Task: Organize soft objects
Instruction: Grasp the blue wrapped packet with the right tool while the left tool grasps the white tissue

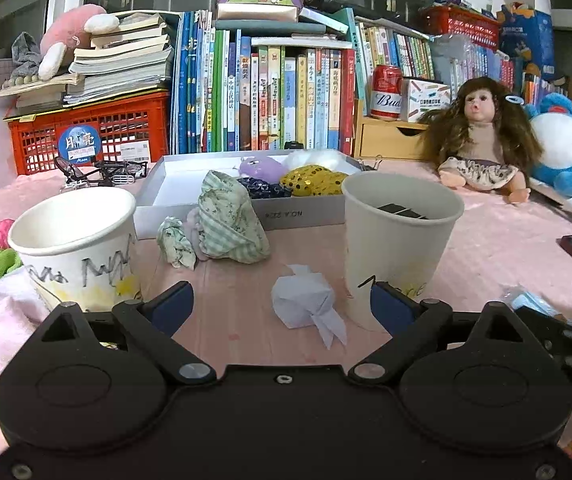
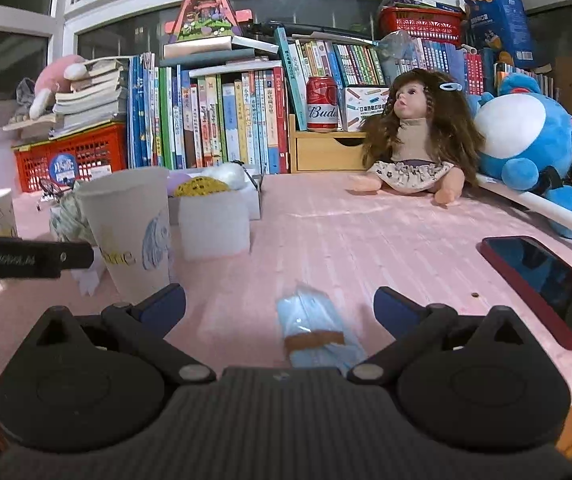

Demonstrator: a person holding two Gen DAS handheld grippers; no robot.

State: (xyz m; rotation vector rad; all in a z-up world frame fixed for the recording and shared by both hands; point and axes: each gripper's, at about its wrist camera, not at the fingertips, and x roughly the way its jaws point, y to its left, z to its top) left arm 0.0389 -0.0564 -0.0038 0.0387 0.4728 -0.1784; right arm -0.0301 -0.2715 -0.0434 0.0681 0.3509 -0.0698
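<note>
My left gripper (image 1: 282, 304) and right gripper (image 2: 280, 304) gape apart, empty; shallow white cardboard box (image 1: 174, 184) holds 4 soft pieces, green checked cloth bundle (image 1: 230, 220) waits outside.

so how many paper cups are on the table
2. One paper cup with black scribbles stands at the left beside the white box; a taller paper cup stands at the right of that box, nearer the blue packet. Others may be hidden.
</note>
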